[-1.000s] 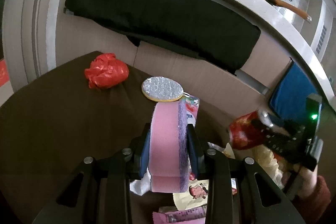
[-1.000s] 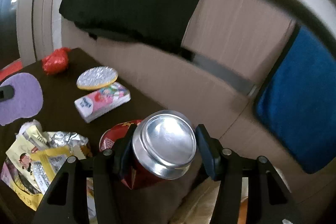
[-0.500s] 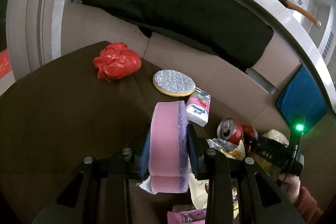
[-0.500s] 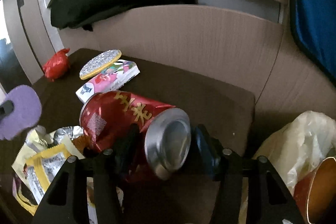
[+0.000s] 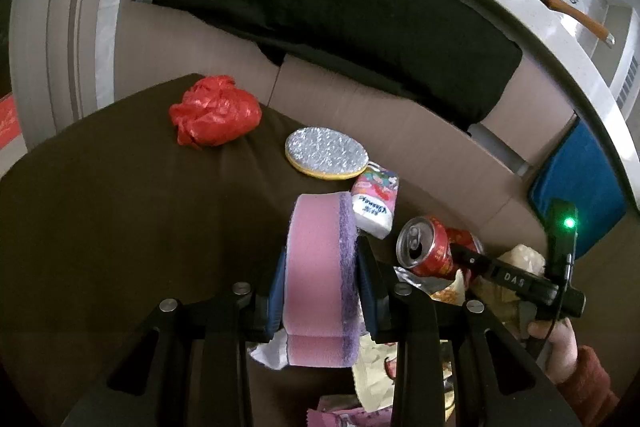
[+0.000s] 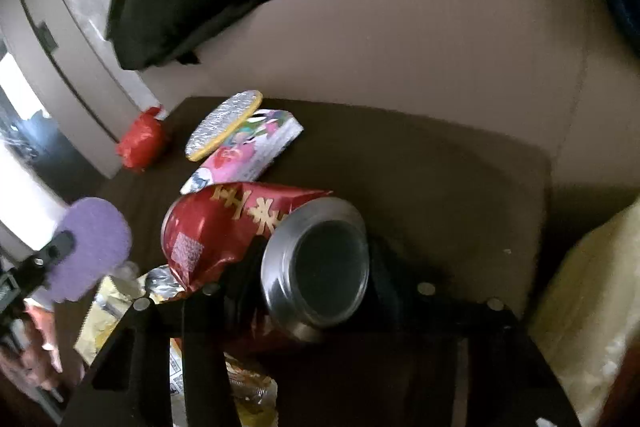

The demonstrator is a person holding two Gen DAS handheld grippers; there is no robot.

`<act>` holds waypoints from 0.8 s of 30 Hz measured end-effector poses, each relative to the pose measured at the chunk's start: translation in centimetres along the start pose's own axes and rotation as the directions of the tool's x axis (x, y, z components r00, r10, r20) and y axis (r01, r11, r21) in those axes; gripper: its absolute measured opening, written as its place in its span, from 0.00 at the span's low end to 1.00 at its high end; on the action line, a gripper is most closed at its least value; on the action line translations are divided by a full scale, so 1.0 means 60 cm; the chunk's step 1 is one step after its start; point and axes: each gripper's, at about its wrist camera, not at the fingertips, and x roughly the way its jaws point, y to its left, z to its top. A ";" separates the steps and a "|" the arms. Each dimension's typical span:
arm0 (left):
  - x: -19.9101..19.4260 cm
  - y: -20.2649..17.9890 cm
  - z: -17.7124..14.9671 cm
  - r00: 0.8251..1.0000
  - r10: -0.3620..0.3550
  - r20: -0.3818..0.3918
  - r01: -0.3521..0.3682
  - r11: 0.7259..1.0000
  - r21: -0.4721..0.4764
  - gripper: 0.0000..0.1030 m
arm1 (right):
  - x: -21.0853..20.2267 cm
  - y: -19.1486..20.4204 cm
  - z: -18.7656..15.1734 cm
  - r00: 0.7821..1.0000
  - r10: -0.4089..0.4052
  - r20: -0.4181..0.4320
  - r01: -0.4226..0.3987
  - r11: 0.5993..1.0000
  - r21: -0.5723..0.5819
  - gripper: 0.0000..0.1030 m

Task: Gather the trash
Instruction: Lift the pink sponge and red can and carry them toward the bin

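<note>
Can (image 6: 256, 243), red and dented, lies on its side at lower centre of the right wrist view, its silver base toward the lens and its body between the closing jaws of the right gripper (image 6: 312, 267), whose dark pads flank it on either side. In the left wrist view the same can appears at centre right, open top toward the lens. Left gripper (image 5: 322, 267), at lower centre of that view, is clamped on one pink-and-purple sponge (image 5: 320, 275), held on edge. Dark table (image 5: 100, 219) carries one crumpled red bag (image 5: 214, 115) at upper left, one silver disc with a yellow rim (image 5: 326, 153), one tissue pack (image 5: 374, 203) just beside the disc, and a heap of wrappers (image 6: 108, 311) under the can; their number cannot be told.
</note>
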 end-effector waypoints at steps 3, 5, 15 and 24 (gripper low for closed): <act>-0.018 -0.014 0.010 0.998 0.020 0.051 -0.022 0.999 0.036 0.32 | -0.044 0.046 0.001 0.990 -0.095 0.106 0.111 0.982 -0.155 0.46; -0.029 -0.028 0.018 0.996 0.026 0.082 -0.031 0.998 0.058 0.32 | -0.077 0.074 0.005 0.976 -0.136 0.172 0.172 0.961 -0.216 0.46; -0.103 -0.127 0.085 0.967 -0.010 0.253 -0.028 0.989 0.146 0.32 | -0.240 0.124 0.035 0.898 -0.189 0.396 0.315 0.906 -0.282 0.46; -0.149 -0.268 0.082 0.947 -0.121 0.299 0.040 0.964 0.264 0.32 | -0.397 0.081 0.019 0.811 -0.251 0.529 0.411 0.887 -0.209 0.46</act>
